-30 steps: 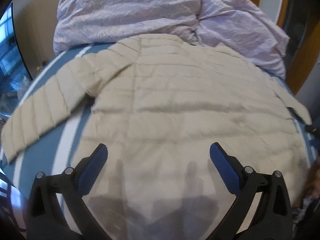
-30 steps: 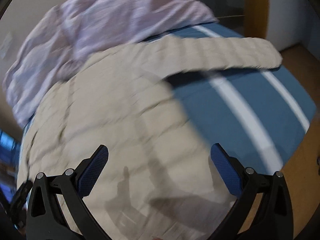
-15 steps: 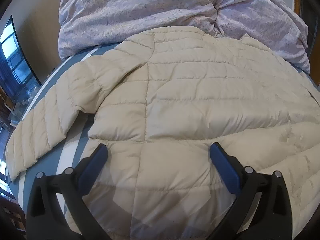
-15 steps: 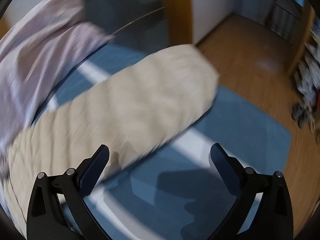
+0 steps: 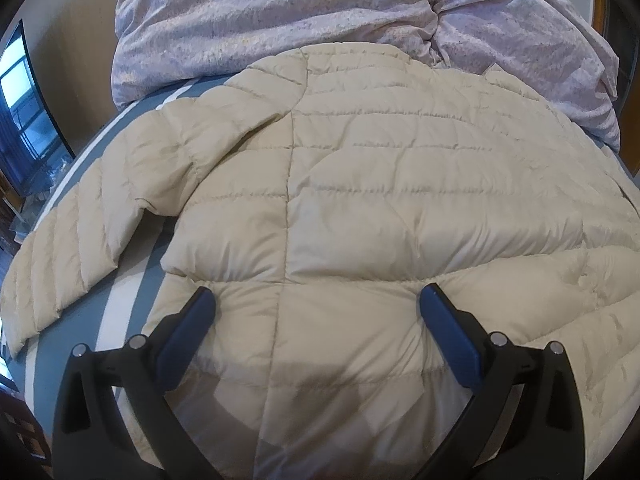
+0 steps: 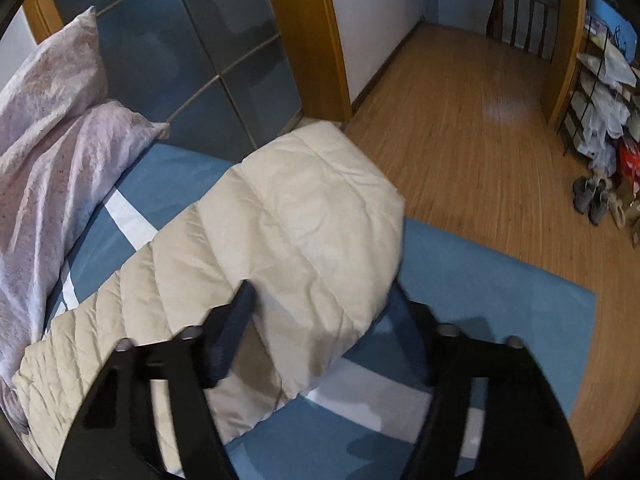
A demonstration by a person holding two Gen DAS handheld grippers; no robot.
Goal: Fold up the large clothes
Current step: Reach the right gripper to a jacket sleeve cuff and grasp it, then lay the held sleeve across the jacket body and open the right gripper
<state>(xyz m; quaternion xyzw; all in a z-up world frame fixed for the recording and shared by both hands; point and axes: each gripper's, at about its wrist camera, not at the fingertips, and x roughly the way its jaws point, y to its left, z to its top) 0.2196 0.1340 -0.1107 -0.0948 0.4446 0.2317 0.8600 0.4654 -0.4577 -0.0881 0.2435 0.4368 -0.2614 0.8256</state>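
the puffy cream jacket (image 5: 360,200) lies flat on a blue striped bed (image 6: 500,300) beside a wood floor (image 6: 460,120). the left gripper (image 5: 316,300) is wide apart over it. the right gripper (image 6: 324,312) is closing around the sleeve (image 6: 300,220).

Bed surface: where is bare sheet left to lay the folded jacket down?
Bare sheet lies between the sleeve end and the bed's floor-side edge, and a strip between the other sleeve and the jacket body. The duvet crowds the far end.

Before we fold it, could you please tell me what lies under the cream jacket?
The jacket lies on a blue sheet with white stripes, seen beside its sleeve. What is under its body is covered.
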